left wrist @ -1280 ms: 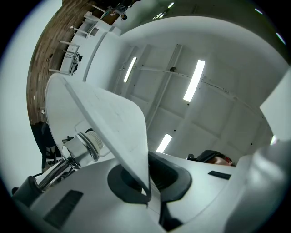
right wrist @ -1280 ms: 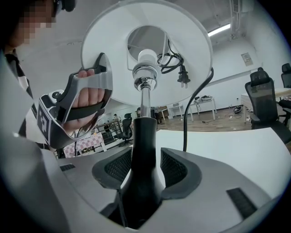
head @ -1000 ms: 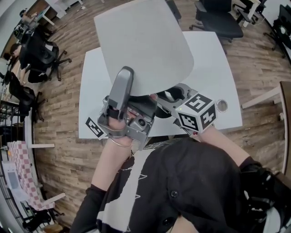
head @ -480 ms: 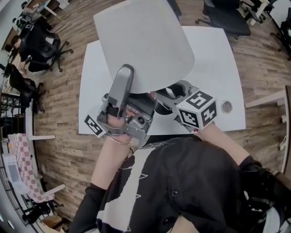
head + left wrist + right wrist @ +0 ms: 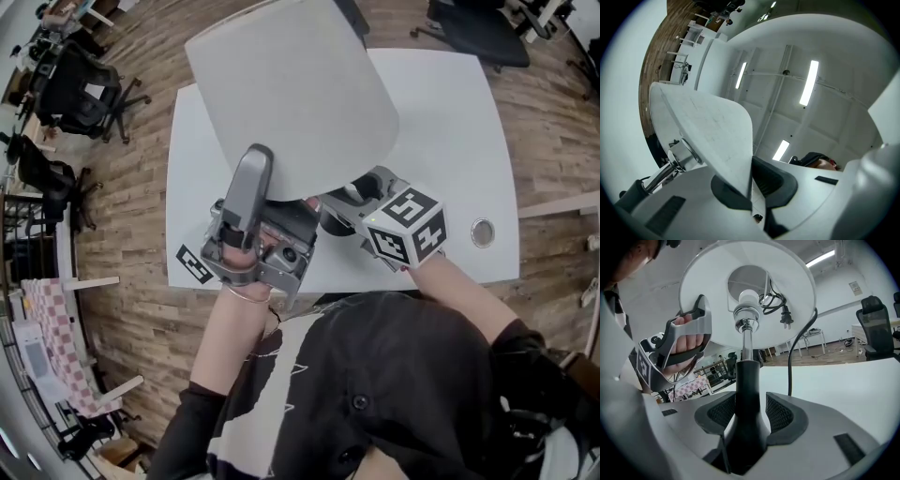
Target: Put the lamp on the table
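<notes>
The lamp's big white shade (image 5: 291, 94) hangs over the white table (image 5: 450, 122), tilted away from me. My left gripper (image 5: 261, 164) is shut on the shade's lower rim; in the left gripper view the thin shade wall (image 5: 712, 131) runs down between the pads of this gripper (image 5: 751, 187). My right gripper (image 5: 337, 199) reaches under the shade. In the right gripper view it (image 5: 749, 416) is shut on the lamp's black stem (image 5: 746, 380), below the bulb socket (image 5: 746, 315). The black cord and its plug (image 5: 785, 315) dangle inside the shade. The lamp's foot is hidden.
A round cable hole (image 5: 482, 232) sits near the table's right front corner. Black office chairs stand on the wood floor at the far left (image 5: 84, 89) and behind the table (image 5: 469, 23). A further desk and chair (image 5: 876, 319) show past the table.
Both grippers and the lamp have moved a little forward over the table and lower. The shade now covers more of the table's left half. Both grips are unchanged.
</notes>
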### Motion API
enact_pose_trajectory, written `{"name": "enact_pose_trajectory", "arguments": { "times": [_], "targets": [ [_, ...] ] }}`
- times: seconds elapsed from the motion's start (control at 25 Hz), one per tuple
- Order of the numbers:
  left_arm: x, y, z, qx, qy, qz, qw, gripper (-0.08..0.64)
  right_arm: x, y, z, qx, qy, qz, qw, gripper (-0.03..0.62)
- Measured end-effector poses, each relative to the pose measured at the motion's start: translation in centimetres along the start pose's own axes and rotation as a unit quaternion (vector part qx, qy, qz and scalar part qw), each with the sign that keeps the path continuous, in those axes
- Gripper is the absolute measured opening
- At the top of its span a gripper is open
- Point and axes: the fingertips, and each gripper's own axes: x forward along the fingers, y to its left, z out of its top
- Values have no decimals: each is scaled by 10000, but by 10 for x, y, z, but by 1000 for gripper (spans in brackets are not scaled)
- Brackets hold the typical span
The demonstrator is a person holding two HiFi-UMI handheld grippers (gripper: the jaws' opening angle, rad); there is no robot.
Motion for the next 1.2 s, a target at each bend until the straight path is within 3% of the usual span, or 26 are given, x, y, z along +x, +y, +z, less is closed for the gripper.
{"name": "enact_pose_trajectory", "arguments": {
  "times": [0.64, 1.2],
  "targets": [
    [-17, 61, 44, -28, -89, 258, 9996, 11, 63, -44, -4, 55, 252, 101, 9996, 206],
    [-21, 67, 47, 146, -190, 348, 9991, 11, 70, -47, -7, 97, 271, 105, 9995, 207]
  ]
}}
